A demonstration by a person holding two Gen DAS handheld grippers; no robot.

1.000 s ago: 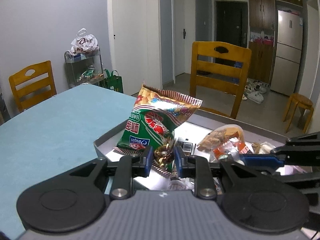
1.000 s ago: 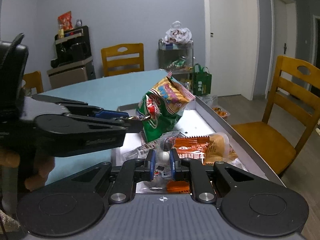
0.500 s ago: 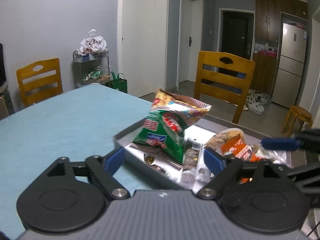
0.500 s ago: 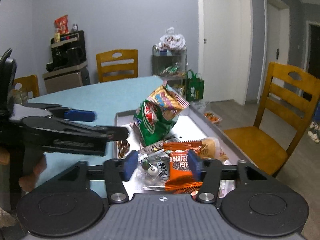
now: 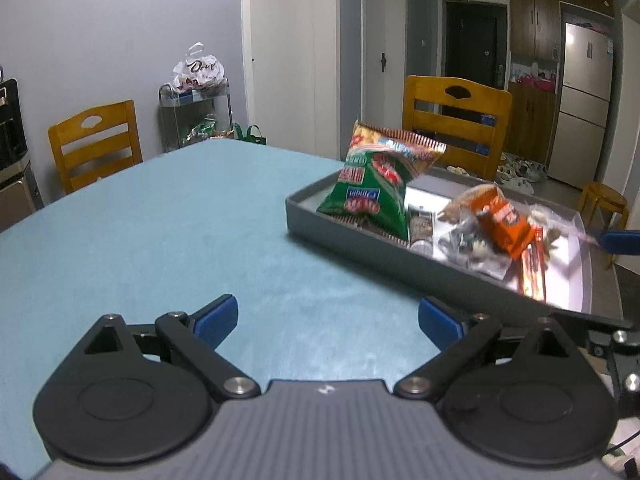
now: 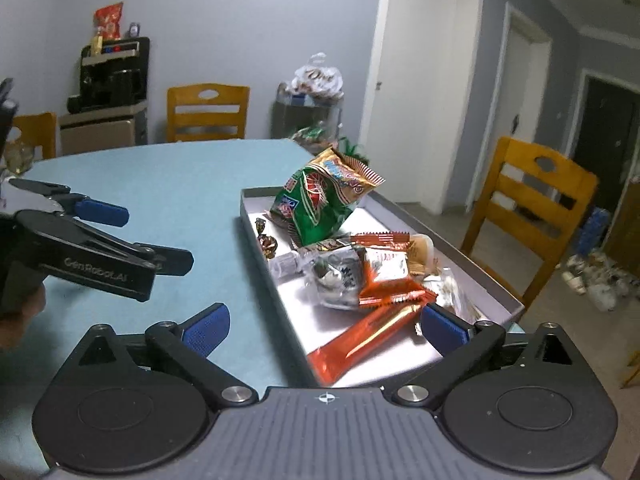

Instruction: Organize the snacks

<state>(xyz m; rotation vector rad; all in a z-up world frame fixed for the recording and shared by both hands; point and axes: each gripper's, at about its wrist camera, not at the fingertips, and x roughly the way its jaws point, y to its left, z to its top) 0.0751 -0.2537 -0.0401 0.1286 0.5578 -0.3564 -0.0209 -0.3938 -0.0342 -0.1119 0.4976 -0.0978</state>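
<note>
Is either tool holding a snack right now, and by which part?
Nothing is held. The left tool is opening over bare table; the right tool is opening, pads clear of the long orange packet below.

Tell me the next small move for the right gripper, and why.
Probably ease the right gripper forward and down onto the long orange wrapper, then close. Its jaws are opening with nothing pressed between them, and that wrapper lies at the near end of the tray, partly between the fingers. The left gripper, also opening, is over bare table.
</note>
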